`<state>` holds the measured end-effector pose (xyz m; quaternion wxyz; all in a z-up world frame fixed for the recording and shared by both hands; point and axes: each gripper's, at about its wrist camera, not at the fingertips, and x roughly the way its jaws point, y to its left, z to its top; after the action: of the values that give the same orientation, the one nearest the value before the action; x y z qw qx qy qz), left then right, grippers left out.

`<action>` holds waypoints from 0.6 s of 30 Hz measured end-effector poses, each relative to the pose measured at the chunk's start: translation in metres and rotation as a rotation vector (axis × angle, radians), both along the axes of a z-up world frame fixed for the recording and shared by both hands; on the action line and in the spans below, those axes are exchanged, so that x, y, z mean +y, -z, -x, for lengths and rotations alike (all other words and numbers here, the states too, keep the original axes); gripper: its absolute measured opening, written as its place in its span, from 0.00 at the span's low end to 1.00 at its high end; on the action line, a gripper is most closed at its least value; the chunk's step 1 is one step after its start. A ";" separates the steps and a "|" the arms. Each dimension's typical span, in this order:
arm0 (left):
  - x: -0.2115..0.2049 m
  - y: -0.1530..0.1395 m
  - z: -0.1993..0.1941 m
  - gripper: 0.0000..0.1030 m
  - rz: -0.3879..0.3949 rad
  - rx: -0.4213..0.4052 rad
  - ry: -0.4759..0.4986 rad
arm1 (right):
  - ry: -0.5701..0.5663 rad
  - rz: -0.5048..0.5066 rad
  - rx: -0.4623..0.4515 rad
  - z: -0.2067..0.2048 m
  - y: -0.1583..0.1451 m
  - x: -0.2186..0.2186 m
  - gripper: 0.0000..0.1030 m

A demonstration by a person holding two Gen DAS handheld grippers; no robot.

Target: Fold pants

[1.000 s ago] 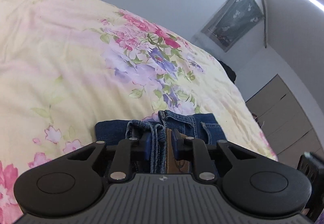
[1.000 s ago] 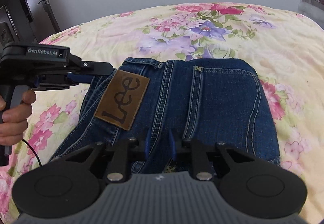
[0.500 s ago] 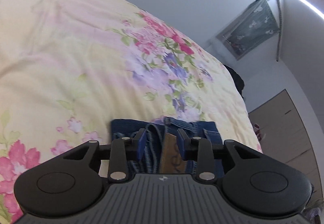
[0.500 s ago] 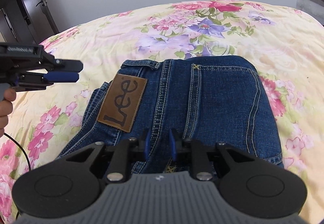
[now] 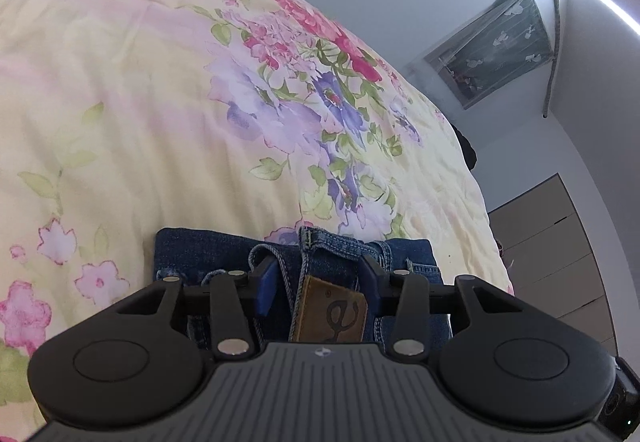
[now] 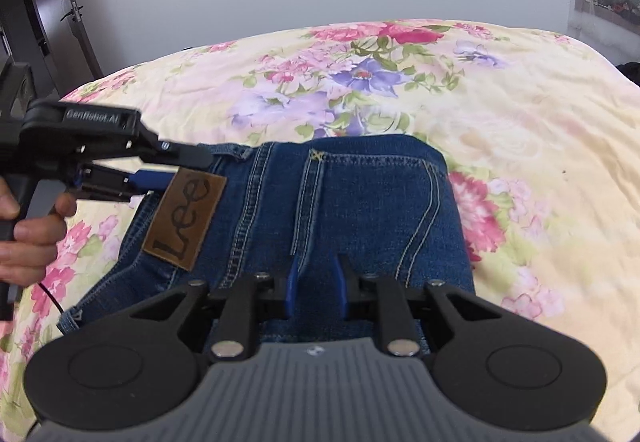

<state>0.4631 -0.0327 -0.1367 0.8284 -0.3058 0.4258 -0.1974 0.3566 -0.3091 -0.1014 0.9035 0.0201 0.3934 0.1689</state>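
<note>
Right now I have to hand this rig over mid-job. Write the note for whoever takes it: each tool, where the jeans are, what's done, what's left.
Left tool: jaws opening, apart on either side of the waistband by the leather patch, pads not pressing on it.
Right tool: jaws narrow, low over the denim at the near edge; whether they pinch it cannot be told from these views.
Jeans: lying as a folded bundle on the floral bedspread, back pocket side and patch facing up.
Done: the jeans look folded down to a compact stack.
Left: probably clear both tools, then check that the edges are square, neatening the left side if needed.
</note>
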 end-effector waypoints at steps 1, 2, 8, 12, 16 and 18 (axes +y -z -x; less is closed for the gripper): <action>-0.002 0.002 -0.003 0.47 -0.001 0.002 0.005 | 0.000 -0.002 -0.002 0.000 0.002 0.000 0.15; -0.003 0.004 -0.004 0.47 -0.003 0.005 0.009 | 0.001 -0.007 -0.002 0.000 0.004 0.000 0.15; -0.018 -0.011 0.011 0.22 -0.146 -0.099 0.022 | 0.022 -0.057 0.011 -0.001 0.006 -0.005 0.15; -0.029 -0.060 0.044 0.09 -0.260 -0.260 0.065 | 0.013 -0.057 -0.026 0.013 -0.011 -0.010 0.16; -0.023 -0.078 0.053 0.08 -0.318 -0.260 0.064 | 0.024 -0.062 -0.072 0.030 -0.028 -0.021 0.16; -0.014 -0.068 0.052 0.08 -0.335 -0.216 0.043 | 0.032 -0.046 -0.073 0.036 -0.031 -0.024 0.16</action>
<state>0.4109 -0.0470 -0.0688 0.9041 -0.1314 0.3679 -0.1731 0.3210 -0.3333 -0.0705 0.9191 0.0410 0.3559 0.1642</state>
